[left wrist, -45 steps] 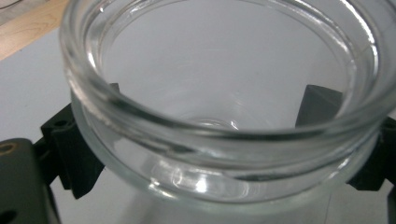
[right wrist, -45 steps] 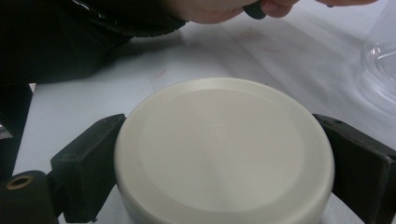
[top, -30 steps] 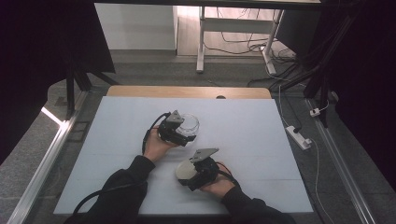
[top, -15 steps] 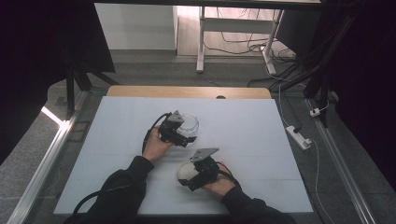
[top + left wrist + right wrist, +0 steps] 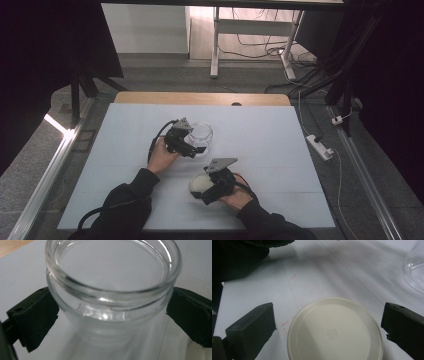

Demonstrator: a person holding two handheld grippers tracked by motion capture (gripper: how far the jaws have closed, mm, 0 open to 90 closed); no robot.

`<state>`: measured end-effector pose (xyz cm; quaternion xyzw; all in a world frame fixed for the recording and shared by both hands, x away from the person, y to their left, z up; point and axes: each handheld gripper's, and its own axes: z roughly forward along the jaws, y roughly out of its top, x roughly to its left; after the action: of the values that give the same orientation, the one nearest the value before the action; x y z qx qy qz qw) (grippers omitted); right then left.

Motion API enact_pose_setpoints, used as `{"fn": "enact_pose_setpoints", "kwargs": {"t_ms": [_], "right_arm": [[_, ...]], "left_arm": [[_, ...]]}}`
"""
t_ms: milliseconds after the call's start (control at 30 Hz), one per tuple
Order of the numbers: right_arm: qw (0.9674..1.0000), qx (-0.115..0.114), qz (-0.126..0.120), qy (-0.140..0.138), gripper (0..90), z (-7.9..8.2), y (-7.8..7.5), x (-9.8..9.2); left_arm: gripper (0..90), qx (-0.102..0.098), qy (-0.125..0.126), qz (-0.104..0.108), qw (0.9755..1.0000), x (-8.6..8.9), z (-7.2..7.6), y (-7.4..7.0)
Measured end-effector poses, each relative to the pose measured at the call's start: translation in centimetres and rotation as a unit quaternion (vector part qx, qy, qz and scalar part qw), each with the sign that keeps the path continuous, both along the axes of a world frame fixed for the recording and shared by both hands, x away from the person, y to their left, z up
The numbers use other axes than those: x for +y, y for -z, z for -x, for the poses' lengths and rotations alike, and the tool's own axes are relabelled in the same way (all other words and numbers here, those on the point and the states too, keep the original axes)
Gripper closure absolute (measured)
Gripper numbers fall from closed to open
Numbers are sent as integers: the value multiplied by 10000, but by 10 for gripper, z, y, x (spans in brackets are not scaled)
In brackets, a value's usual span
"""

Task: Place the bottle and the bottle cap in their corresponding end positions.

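Note:
A clear glass jar (image 5: 202, 133) stands upright, mouth uncovered, near the middle of the white table (image 5: 280, 150). My left gripper (image 5: 199, 143) is shut on it; in the left gripper view both black jaws press the jar (image 5: 112, 277) just below its rim, on either side of the left gripper (image 5: 112, 317). A round cream lid (image 5: 200, 183) lies flat on the table nearer the person. My right gripper (image 5: 203, 188) is open around it; in the right gripper view the lid (image 5: 334, 332) sits between the spread jaws of the right gripper (image 5: 328, 326), with a small gap at the left jaw.
The jar's edge (image 5: 415, 272) shows at the upper right of the right gripper view, with the other hand's dark sleeve (image 5: 237, 257) at the upper left. A wooden strip (image 5: 200, 98) borders the table's far edge. A power strip (image 5: 320, 146) lies on the floor to the right.

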<state>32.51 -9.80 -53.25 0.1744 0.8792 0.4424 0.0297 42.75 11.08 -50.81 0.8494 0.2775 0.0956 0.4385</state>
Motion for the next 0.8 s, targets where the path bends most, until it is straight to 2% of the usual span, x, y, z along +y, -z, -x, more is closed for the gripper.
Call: {"fn": "enact_pose_setpoints", "kwargs": {"t_ms": [200, 367, 667, 800], "right_arm": [[9999, -46, -98, 61, 0, 1, -5, -2], [9998, -59, -148, 99, 0, 2, -9, -5], [9995, -146, -254, 153, 0, 6, -16, -12], [9993, -185, -254, 181, 0, 7, -18, -16]], "left_arm": [[0, -5, -14, 157, 9999, 9, 10, -7], [0, 3, -29, 177, 9998, 13, 19, -12], [0, 133, -34, 240, 9996, 22, 36, -13], [0, 93, 16, 275, 9996, 26, 46, -18]]}}
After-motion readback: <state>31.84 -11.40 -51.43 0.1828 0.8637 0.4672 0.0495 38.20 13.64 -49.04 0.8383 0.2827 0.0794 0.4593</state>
